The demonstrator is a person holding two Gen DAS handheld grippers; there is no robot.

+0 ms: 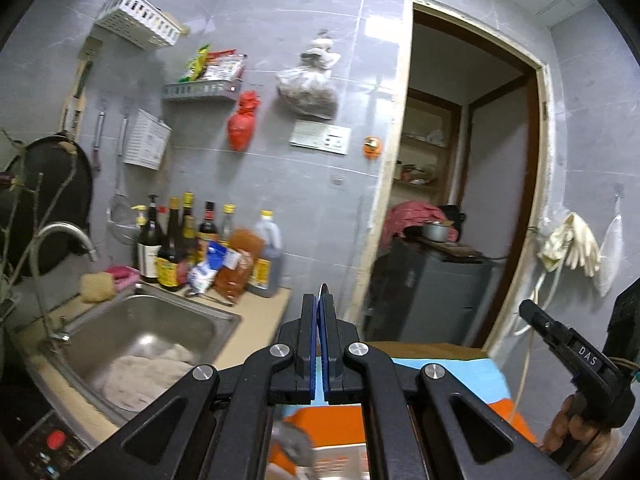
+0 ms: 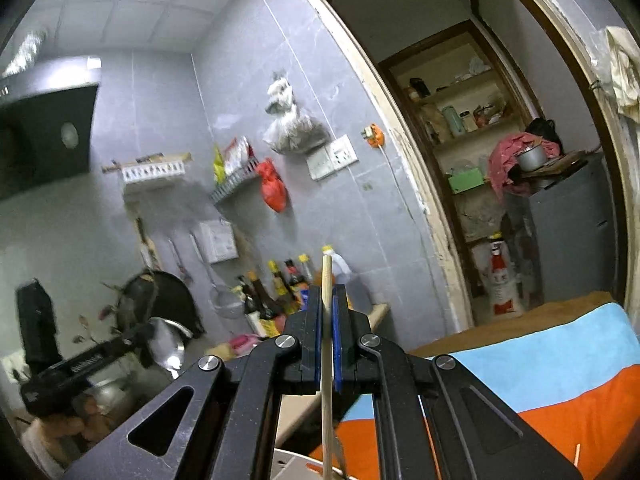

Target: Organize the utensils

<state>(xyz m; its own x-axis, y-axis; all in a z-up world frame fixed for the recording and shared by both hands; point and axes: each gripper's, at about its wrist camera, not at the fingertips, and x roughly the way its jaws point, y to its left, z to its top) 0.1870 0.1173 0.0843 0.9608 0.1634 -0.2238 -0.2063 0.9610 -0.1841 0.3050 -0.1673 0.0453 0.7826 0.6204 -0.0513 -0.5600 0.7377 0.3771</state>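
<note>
My left gripper (image 1: 319,300) is shut on a thin metal utensil handle (image 1: 322,290) whose tip pokes out above the pads; its round metal head (image 1: 295,442) hangs blurred below. In the right wrist view it shows as a metal spoon (image 2: 166,344) held by the left gripper (image 2: 132,340). My right gripper (image 2: 328,294) is shut on a wooden chopstick (image 2: 327,360) that stands upright through the pads. The right gripper also shows in the left wrist view (image 1: 532,312) at the right edge. Both are raised above an orange and blue cloth (image 2: 540,392).
A steel sink (image 1: 132,344) with a rag and a faucet (image 1: 60,240) lies at the left. Sauce bottles (image 1: 188,248) crowd the counter corner. Wall racks (image 1: 200,88) and hanging bags (image 1: 308,84) are ahead. A doorway (image 1: 460,184) opens at the right. A white container rim (image 2: 296,464) sits below.
</note>
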